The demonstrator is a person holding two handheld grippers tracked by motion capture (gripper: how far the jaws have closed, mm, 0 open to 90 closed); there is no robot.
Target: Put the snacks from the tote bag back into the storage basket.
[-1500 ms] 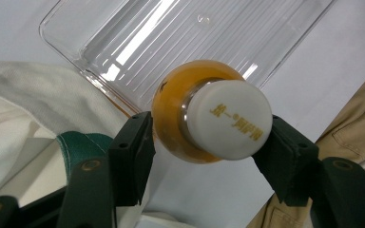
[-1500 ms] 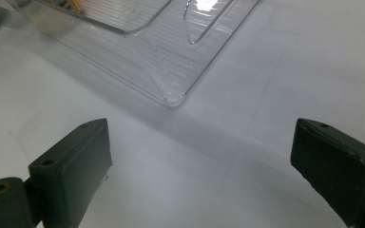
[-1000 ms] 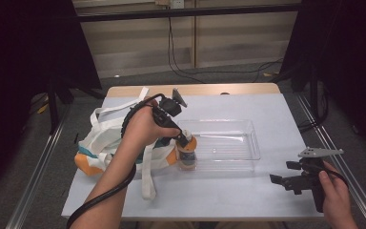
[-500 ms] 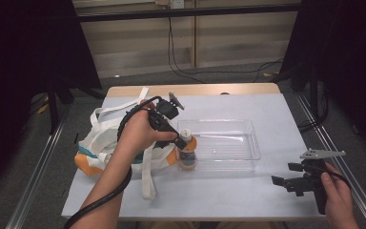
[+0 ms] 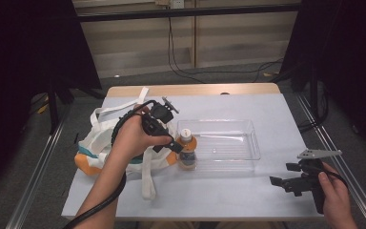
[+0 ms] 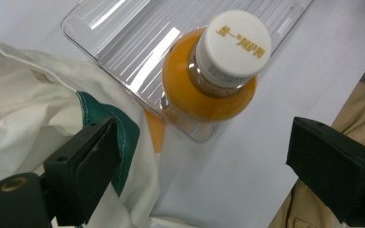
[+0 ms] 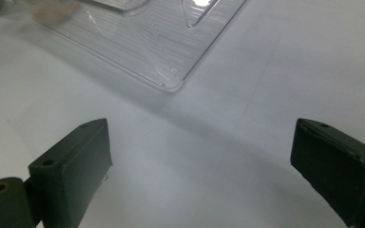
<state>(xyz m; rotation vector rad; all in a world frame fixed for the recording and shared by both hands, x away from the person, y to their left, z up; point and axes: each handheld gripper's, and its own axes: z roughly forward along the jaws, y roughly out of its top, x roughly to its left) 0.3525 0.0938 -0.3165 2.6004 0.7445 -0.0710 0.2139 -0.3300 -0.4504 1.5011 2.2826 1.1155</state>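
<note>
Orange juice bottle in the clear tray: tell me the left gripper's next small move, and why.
Probably lift the left gripper straight up and away. Its jaws have just been opening and now stand wide, clear of the orange juice bottle, which stands upright in the near-left corner of the clear plastic tray. Nothing is between the pads, so the placing looks done. A sideways pull might catch the tote bag beside it.

Both of the person's forearms are bare, with no sleeve on either. The left gripper (image 5: 175, 145) is a black, blocky tool with a round knob and a small flat plate on top, and a thick black cable hangs from it at six o'clock. Its two pads (image 6: 83, 173) are matte black rectangular blocks; beside one sits a brass-ringed screw hole. The right gripper (image 5: 286, 183) is black too, topped by a grey three-cornered plate.
</note>
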